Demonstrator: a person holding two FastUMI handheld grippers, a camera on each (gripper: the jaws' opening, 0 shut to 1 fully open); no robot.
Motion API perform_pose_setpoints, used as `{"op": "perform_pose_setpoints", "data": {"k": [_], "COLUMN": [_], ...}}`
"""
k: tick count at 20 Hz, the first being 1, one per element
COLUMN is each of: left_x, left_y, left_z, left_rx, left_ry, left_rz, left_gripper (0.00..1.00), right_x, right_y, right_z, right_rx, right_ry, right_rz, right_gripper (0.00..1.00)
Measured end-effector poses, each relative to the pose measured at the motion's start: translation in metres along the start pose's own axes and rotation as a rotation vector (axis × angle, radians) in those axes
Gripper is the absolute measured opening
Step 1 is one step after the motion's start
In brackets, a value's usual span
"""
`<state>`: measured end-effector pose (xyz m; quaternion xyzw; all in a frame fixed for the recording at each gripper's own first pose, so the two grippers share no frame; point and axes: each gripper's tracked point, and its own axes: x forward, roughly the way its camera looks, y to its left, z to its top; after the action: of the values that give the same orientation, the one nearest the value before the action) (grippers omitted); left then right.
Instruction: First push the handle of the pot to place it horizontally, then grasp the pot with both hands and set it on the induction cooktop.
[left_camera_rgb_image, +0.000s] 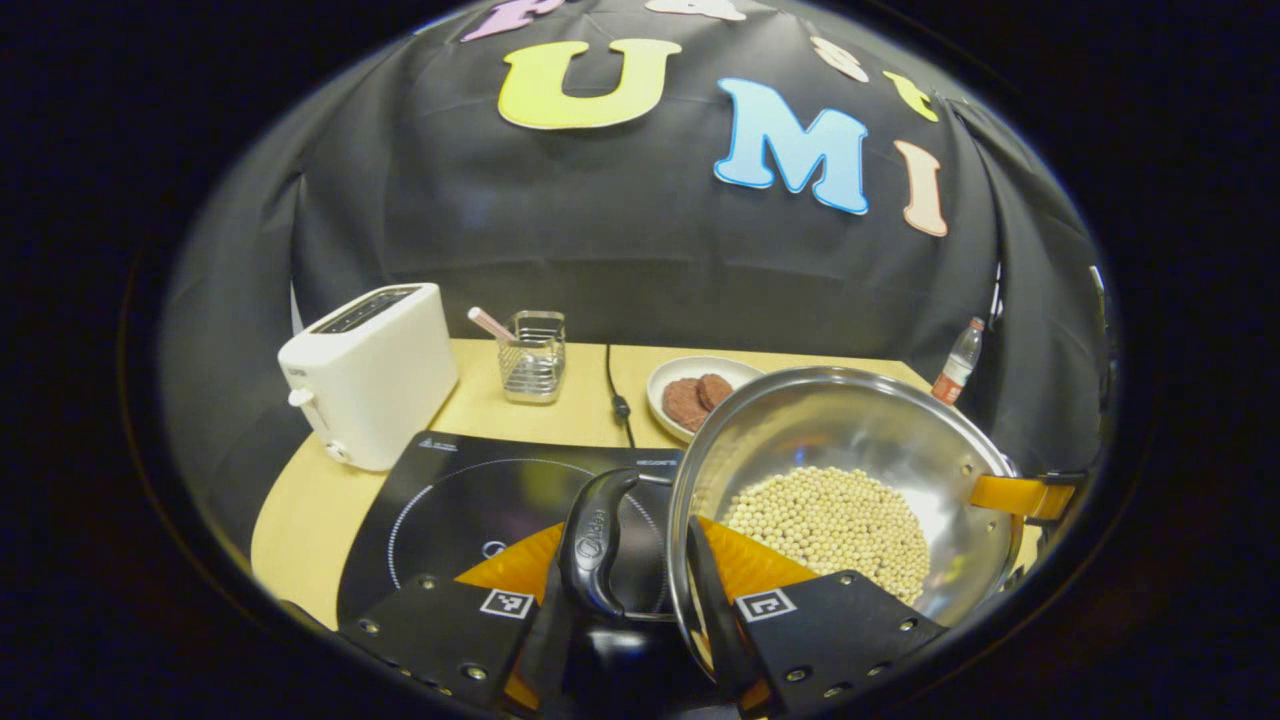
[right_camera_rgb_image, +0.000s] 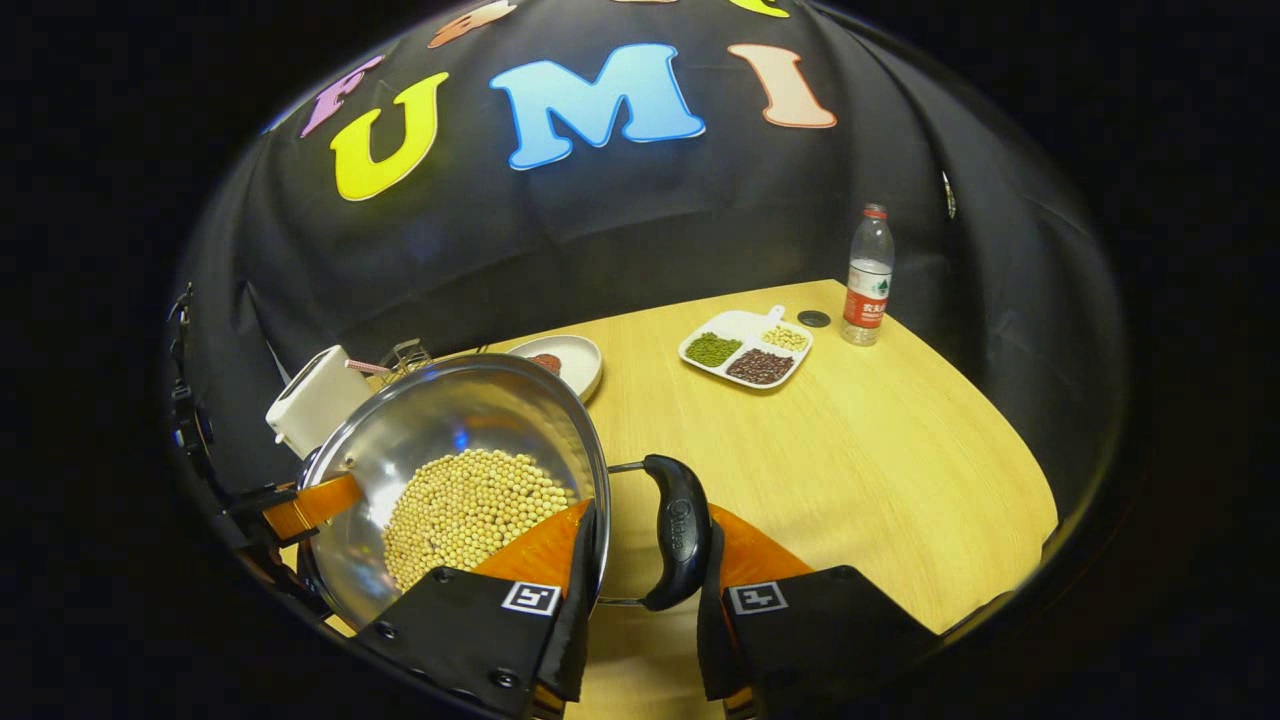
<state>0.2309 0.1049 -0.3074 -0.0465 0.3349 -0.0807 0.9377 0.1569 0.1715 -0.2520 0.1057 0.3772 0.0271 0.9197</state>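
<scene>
Left gripper view: left tongs (left_camera_rgb_image: 640, 610) pinch pot (left_camera_rgb_image: 850, 440) handle (left_camera_rgb_image: 598, 540) and rim, pot held over cooktop (left_camera_rgb_image: 450, 500) edge. Right gripper view: right tongs (right_camera_rgb_image: 640, 600) pinch opposite handle (right_camera_rgb_image: 680, 530), pot tilted above desk (right_camera_rgb_image: 880, 450).

Staged kitchen booth: toaster (left_camera_rgb_image: 370, 375), induction cooktop (left_camera_rgb_image: 480, 510) (black cloth wall (left_camera_rgb_image: 620, 240)).

The left gripper (left_camera_rgb_image: 640, 610) clamps one black side handle (left_camera_rgb_image: 600, 540) of the round steel pot (left_camera_rgb_image: 850, 440); the right gripper (right_camera_rgb_image: 640, 590) clamps the opposite black handle (right_camera_rgb_image: 678, 530), each finger pair straddling the rim.
</scene>
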Motion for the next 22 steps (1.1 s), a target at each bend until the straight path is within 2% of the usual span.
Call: {"op": "perform_pose_setpoints", "data": {"k": [1,3,7,8,12,13,14,16,17,20,21,22], "left_x": [-0.002,-0.003,-0.006,-0.007,-0.007,-0.009,-0.008,-0.002,0.0,0.004,0.006,0.008], "left_y": [0.01,0.028,0.066,0.076,0.105,0.111,0.121,0.141,0.148,0.167,0.173,0.178], "left_z": [0.0,-0.002,-0.001,0.0,0.003,0.005,0.005,0.005,0.006,0.004,0.003,0.002], "left_rx": [-0.004,-0.018,-0.031,-0.03,-0.022,-0.021,-0.021,-0.019,-0.019,-0.01,-0.006,-0.004], "left_ry": [0.0,0.0,-0.002,-0.004,-0.001,-0.002,-0.003,0.002,0.004,0.01,0.013,0.015], "left_rz": [0.005,0.017,0.044,0.048,0.063,0.068,0.072,0.079,0.083,0.09,0.094,0.098], "left_gripper": [0.58,0.55,0.61,0.58,0.61,0.58,0.58,0.61,0.58,0.58,0.58,0.58], "right_x": [0.001,0.004,0.012,0.013,0.02,0.022,0.025,0.03,0.032,0.043,0.046,0.049], "right_y": [0.009,0.025,0.059,0.068,0.098,0.105,0.112,0.124,0.131,0.147,0.152,0.156], "right_z": [-0.001,-0.002,-0.005,-0.007,-0.011,-0.011,-0.012,-0.015,-0.015,-0.021,-0.023,-0.025], "right_rx": [-0.007,-0.018,-0.032,-0.03,-0.028,-0.023,-0.02,-0.017,-0.018,-0.022,-0.02,-0.021], "right_ry": [0.002,0.003,0.007,0.009,0.016,0.014,0.017,0.022,0.026,0.043,0.049,0.056], "right_rz": [0.005,0.016,0.04,0.045,0.056,0.061,0.065,0.072,0.076,0.09,0.093,0.095], "right_gripper": [0.47,0.43,0.43,0.43,0.43,0.47,0.43,0.47,0.47,0.43,0.47,0.43]}}
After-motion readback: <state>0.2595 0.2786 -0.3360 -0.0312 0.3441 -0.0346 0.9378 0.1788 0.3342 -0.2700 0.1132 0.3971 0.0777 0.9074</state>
